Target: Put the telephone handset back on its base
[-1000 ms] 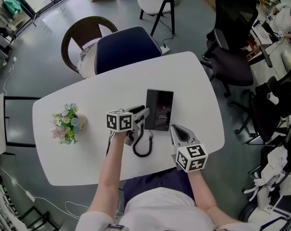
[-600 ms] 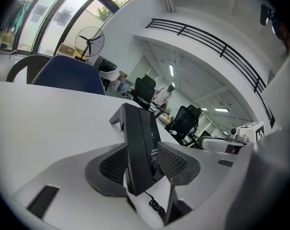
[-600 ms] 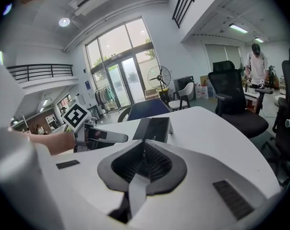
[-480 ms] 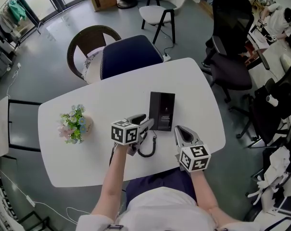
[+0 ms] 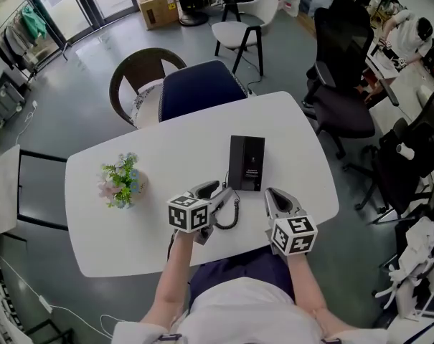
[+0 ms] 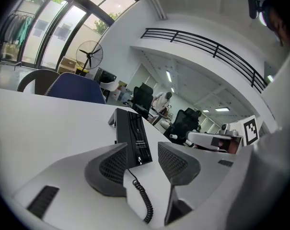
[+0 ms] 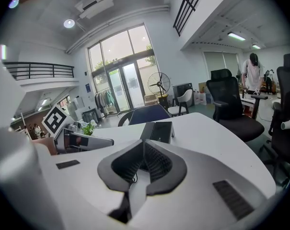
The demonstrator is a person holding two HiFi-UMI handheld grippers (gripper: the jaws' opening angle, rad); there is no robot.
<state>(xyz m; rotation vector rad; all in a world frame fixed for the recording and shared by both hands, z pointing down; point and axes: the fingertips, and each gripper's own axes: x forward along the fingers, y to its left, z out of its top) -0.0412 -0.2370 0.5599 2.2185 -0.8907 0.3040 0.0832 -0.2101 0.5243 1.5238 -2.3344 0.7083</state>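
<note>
Item: telephone handset [image 5: 236, 162], black, apparently seated along the left side of its base [image 5: 254, 165], the seam between them hard to tell; the set lies flat mid-way across the white table [image 5: 295, 131], its coiled cord [image 5: 229, 219] looping slack toward the person, so nothing strains it; left gripper [image 5: 218, 194] just short of the set's near end, its jaws just opened wide, nothing clamped, only cord and table showing between them, which reads as a release; right gripper [image 5: 274, 198] beside it, jaws pressed together and empty, evidently idle; potted flowers [image 5: 120, 183] well apart at the left; task judged essentially complete.
</note>
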